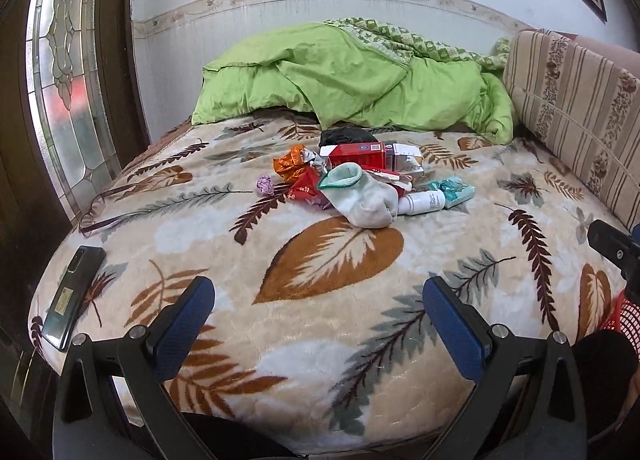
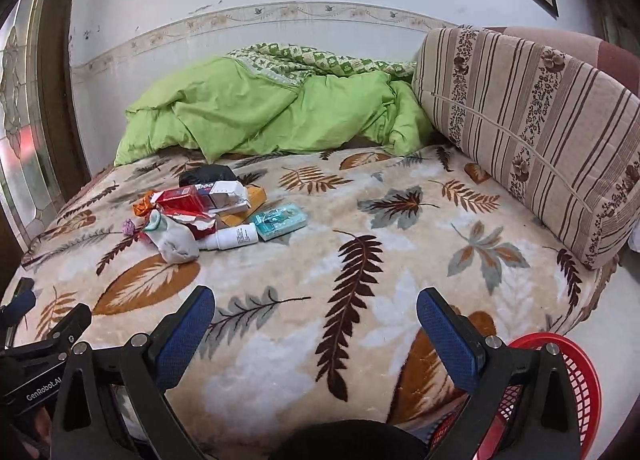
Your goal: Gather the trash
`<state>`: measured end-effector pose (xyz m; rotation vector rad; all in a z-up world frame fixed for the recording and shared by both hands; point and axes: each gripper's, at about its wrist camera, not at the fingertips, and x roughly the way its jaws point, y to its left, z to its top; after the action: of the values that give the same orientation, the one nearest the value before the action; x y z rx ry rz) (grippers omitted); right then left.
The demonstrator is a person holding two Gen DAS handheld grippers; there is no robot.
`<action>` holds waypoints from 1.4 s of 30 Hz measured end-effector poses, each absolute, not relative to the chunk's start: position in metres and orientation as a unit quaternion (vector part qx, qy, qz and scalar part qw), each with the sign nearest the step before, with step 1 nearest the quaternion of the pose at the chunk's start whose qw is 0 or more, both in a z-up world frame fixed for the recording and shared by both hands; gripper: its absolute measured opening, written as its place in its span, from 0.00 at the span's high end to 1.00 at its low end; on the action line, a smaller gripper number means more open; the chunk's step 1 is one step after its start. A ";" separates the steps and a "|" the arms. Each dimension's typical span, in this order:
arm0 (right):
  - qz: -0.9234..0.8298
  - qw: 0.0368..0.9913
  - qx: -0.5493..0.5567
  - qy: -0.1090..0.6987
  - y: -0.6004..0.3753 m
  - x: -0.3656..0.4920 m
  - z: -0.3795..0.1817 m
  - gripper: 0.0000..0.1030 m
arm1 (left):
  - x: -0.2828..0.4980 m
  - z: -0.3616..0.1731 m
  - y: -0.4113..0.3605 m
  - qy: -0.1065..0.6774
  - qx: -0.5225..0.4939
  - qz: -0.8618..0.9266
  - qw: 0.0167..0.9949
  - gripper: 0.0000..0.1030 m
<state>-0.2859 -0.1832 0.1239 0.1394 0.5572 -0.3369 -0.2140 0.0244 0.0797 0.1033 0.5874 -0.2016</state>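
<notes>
Trash pile (image 1: 360,180) sits mid-bed (image 1: 320,300), sock (image 1: 366,200) on top. I see left claw (image 1: 319,300) and right claw (image 2: 316,310) both released, empty, well short of it.

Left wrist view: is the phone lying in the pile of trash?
No, the phone lies alone near the bed's left edge, apart from the trash pile.

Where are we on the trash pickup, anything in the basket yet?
Nothing looks collected yet. The left gripper and right gripper are both open and empty. The whole pile remains on the bed: orange wrapper, red box, white bottle. The red basket's inside is mostly hidden.
</notes>
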 end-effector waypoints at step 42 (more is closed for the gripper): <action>-0.171 0.938 0.064 0.295 -0.183 -0.279 0.127 0.01 | -0.213 0.082 0.026 0.294 0.051 -0.100 0.949 0.00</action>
<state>-0.2792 -0.1830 0.1273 0.1298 0.6016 -0.3487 -0.2128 0.0264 0.0822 0.1028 0.5990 -0.2033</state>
